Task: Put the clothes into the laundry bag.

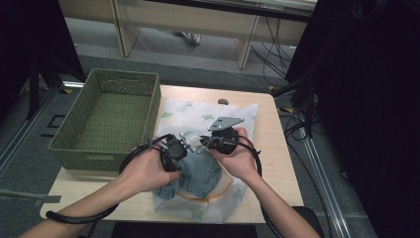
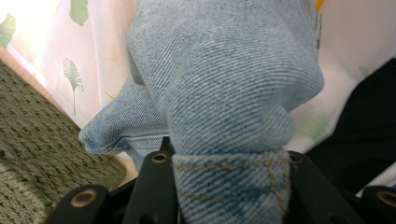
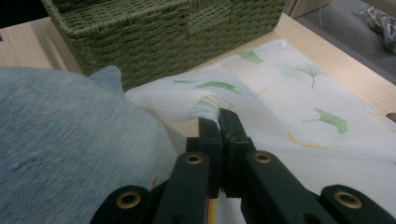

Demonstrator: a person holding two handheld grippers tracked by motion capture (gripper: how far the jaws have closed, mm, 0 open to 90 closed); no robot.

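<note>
The left tongs (image 2: 224, 186) are clamped on a stitched hem of the denim garment (image 1: 195, 176), which bulges up right in front of them, while the right tongs (image 3: 219, 123) are pinched shut on a raised fold of the white leaf-print cloth (image 1: 208, 116) that lies beneath it. The garment sits near the front middle of the counter (image 1: 270, 148), on the cloth, just beside the green woven basket (image 1: 106, 119). The risk I see is that pulling with both at once could drag cloth and denim together, or the thin fold could slip free. The basket wall stands close on the left, so a low sweep there could snag. To the right and toward the far edge the cloth lies flat with open room.
</note>
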